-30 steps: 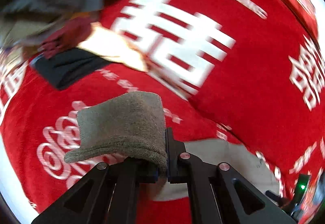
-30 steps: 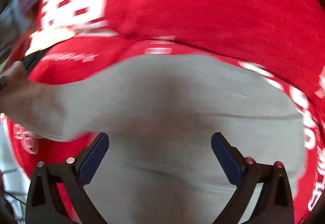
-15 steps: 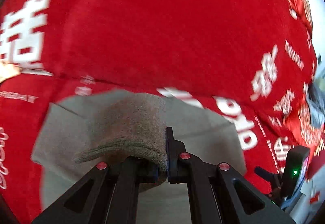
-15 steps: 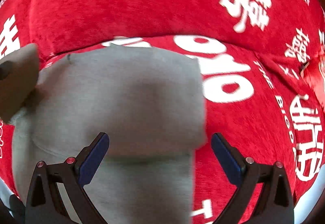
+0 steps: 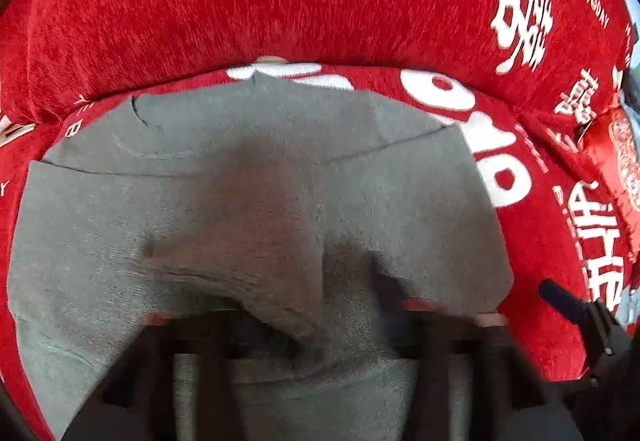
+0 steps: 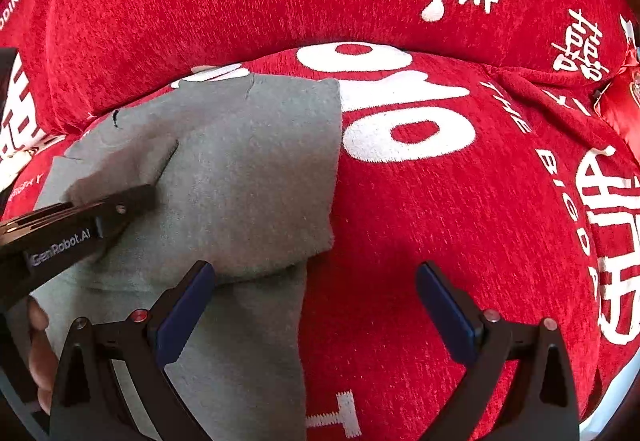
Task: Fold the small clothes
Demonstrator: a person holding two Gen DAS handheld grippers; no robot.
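Observation:
A grey knit garment (image 5: 260, 169) lies on the red cloth, with a fold of it laid over the rest. The jaws of my left gripper (image 5: 320, 321) are opening. They show blurred and wide apart, with the folded grey edge draped loosely across them and no pad pressing on it. In the right wrist view one of the left gripper's fingers (image 6: 120, 207) rests on the garment (image 6: 248, 169). My right gripper (image 6: 316, 281) is open just above the garment's right edge, its left pad over grey cloth and its right pad over red cloth. It holds nothing.
A red plush cover (image 6: 400, 201) with white characters lies under everything and rises in a ridge (image 5: 280, 1) behind the garment. A shiny red item (image 5: 624, 161) sits at the far right. A person's hand (image 6: 38, 341) shows at the lower left.
My left gripper carried the grey edge across over the garment, came down and spread its jaws, letting the fold drop. My right gripper slid right, from over the garment to its right edge.

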